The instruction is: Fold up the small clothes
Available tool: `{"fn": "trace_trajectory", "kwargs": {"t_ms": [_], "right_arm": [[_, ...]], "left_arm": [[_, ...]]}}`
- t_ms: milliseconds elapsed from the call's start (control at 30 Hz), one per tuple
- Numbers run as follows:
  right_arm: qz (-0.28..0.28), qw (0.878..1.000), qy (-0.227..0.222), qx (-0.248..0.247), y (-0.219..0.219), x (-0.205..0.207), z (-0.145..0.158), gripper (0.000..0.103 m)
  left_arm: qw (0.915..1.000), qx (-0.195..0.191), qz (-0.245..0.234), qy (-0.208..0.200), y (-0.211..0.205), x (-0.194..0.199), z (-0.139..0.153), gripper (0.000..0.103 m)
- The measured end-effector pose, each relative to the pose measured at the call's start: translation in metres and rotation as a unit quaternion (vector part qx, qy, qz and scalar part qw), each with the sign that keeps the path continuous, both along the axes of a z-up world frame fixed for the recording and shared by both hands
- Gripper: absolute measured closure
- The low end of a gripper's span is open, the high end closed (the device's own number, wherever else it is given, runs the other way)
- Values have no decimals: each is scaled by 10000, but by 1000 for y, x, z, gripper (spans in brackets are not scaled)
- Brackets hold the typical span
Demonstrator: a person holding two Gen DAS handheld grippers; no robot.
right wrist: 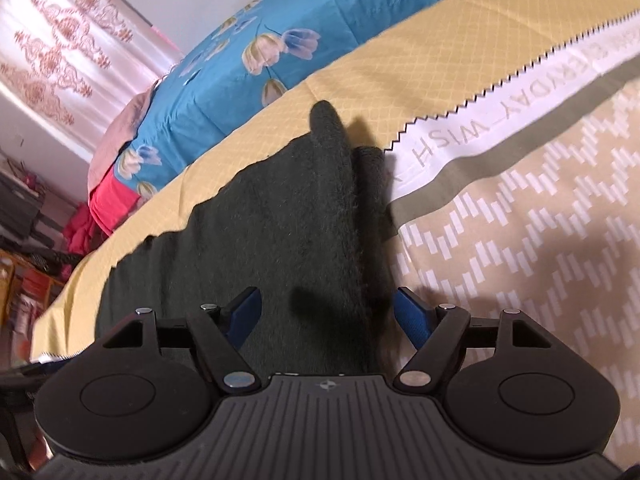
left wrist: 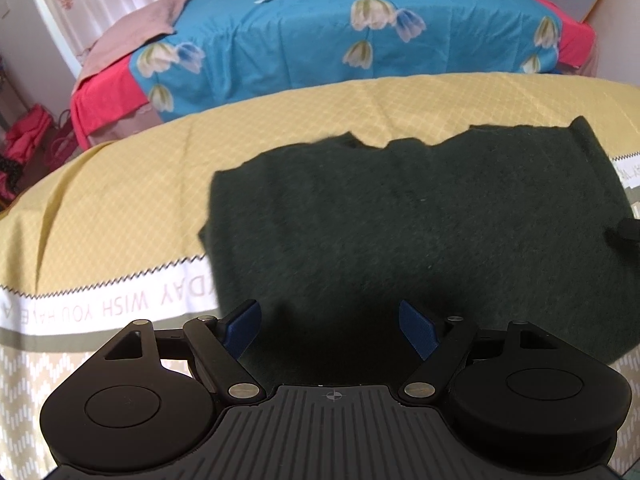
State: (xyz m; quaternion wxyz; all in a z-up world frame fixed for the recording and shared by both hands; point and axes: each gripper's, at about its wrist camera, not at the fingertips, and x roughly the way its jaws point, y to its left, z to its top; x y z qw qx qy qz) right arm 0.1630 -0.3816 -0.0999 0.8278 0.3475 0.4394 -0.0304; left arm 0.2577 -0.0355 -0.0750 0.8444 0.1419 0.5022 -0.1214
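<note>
A dark green fuzzy garment (left wrist: pixel 420 232) lies folded flat on the yellow patterned tablecloth (left wrist: pixel 120 208). My left gripper (left wrist: pixel 332 330) is open just above the garment's near left part, holding nothing. In the right wrist view the same garment (right wrist: pixel 260 240) stretches away, with a folded edge or sleeve (right wrist: pixel 332 136) raised at its far end. My right gripper (right wrist: pixel 328 316) is open over the garment's near right edge, empty. A dark tip of the right gripper (left wrist: pixel 624 232) shows at the right edge of the left wrist view.
A bed with a blue flowered cover (left wrist: pixel 360 32) and red sheet (left wrist: pixel 100 100) stands behind the table. A pink cloth (left wrist: pixel 132 36) lies on its left corner. The tablecloth has a white lettered band (right wrist: pixel 500 120) and beige patterned section (right wrist: pixel 520 260). Clutter (right wrist: pixel 24 240) sits at left.
</note>
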Motion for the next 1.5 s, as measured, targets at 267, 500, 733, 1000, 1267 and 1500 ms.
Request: {"fn": "trace_trajectory", "kwargs": {"t_ms": [267,500,733,1000,1267,1500], "right_arm": [[-60,9993,22,368,-11,9,-18,24],[-95,9974,-37,716,-15,18,-23,31],[48,9957,-22,922,-23,15,-26,40],[-184,9919,-84,1253,-24,20,-33,40],[1,9928,-21,1199,-28,10,-34,45],[113,9939,-89,1090,-23,22,-34,43]], "left_arm": [[9999,18,-54,100,-16,10,-9,0],[9998,40,-91,151,-25,17,-14,0],[9998,-31,-123,177,-27,20,-16,0],[9989,-214,-128,394,-35,22,-24,0],[9983,-23,-251,517,-48,22,-44,0],[9983,53,-259,527,-52,24,-51,0]]}}
